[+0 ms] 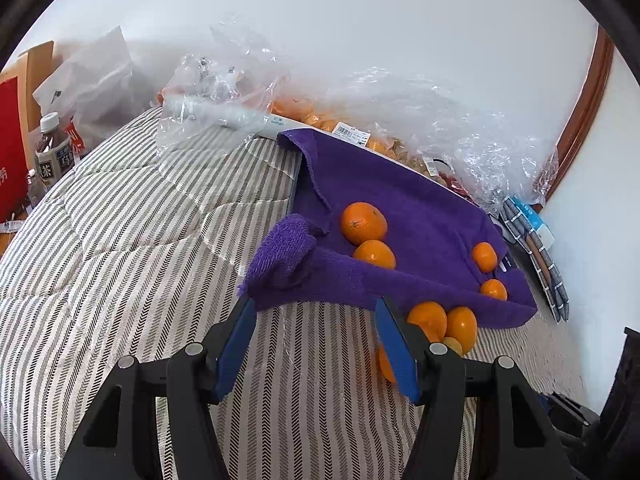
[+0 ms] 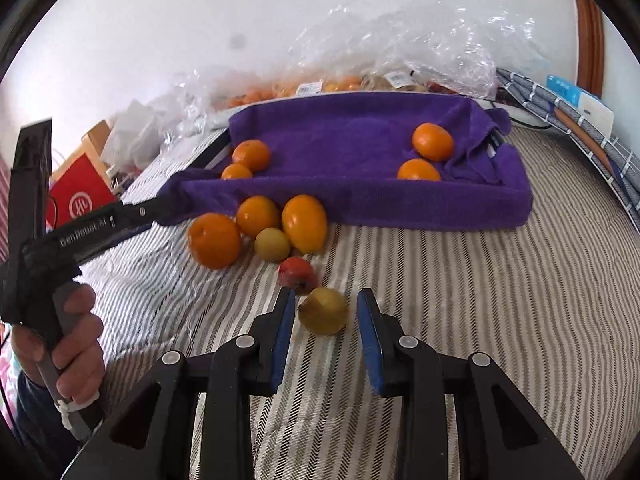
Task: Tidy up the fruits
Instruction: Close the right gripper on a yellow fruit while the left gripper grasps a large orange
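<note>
- Right gripper (image 2: 325,322): jaws wide apart around a yellow fruit (image 2: 323,311) lying on the striped cover (image 2: 460,300); neither pad clearly touches it, so nothing is clamped.
- Just beyond the yellow fruit lies a red fruit (image 2: 297,275), blurred.
- Left gripper (image 1: 316,338): jaws wide apart over the striped cover, empty, tips just short of the towel's near edge.
- From the right wrist camera the left gripper's black body reads "GenRobot.AI" (image 2: 82,231); a hand (image 2: 66,344) grips its handle, and its far end is at the towel's left corner.
- Against the near edge of the purple towel (image 2: 360,136) sit three oranges (image 2: 305,223) and a pale yellow fruit (image 2: 272,244), touching one another.
- On the towel, four oranges: two (image 2: 251,155) at its left, two (image 2: 433,141) at its right.
- Behind the towel, clear plastic bags (image 2: 420,44) of fruit with barcode labels, against a white wall (image 2: 200,8).
- Far left of the towel, a bottle (image 1: 50,148) with Chinese characters including "茶", beside a red box (image 2: 80,196).
- Right of the towel, checked cloth (image 2: 568,120).
</note>
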A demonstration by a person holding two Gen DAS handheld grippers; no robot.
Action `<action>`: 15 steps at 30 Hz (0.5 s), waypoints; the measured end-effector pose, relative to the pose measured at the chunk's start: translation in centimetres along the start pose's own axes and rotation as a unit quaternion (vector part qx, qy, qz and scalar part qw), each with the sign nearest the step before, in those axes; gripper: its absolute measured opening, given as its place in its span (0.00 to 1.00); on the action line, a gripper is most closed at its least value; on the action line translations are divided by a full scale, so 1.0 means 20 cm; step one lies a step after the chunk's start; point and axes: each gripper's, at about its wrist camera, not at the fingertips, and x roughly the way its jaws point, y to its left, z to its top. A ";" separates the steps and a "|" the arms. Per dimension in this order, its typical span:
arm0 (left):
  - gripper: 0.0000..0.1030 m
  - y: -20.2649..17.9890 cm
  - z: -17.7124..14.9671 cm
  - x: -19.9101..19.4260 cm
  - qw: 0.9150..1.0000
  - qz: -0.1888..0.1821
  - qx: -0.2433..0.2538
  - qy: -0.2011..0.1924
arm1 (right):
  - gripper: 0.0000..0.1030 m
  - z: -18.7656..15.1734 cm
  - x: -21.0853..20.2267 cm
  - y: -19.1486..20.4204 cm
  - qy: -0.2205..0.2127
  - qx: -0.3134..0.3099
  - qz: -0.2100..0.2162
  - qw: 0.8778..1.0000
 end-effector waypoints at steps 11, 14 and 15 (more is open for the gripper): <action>0.58 -0.14 -0.06 0.06 0.992 -0.103 0.050 0.058 | 0.28 -0.04 -0.04 -0.05 -0.012 -0.015 -0.034 0.999; 0.58 -0.18 -0.08 0.11 0.990 -0.099 0.066 0.082 | 0.28 -0.06 -0.07 -0.14 -0.017 0.001 -0.045 0.999; 0.58 -0.20 -0.08 0.13 0.989 -0.092 0.073 0.085 | 0.28 -0.06 -0.08 -0.18 -0.019 0.008 -0.047 0.999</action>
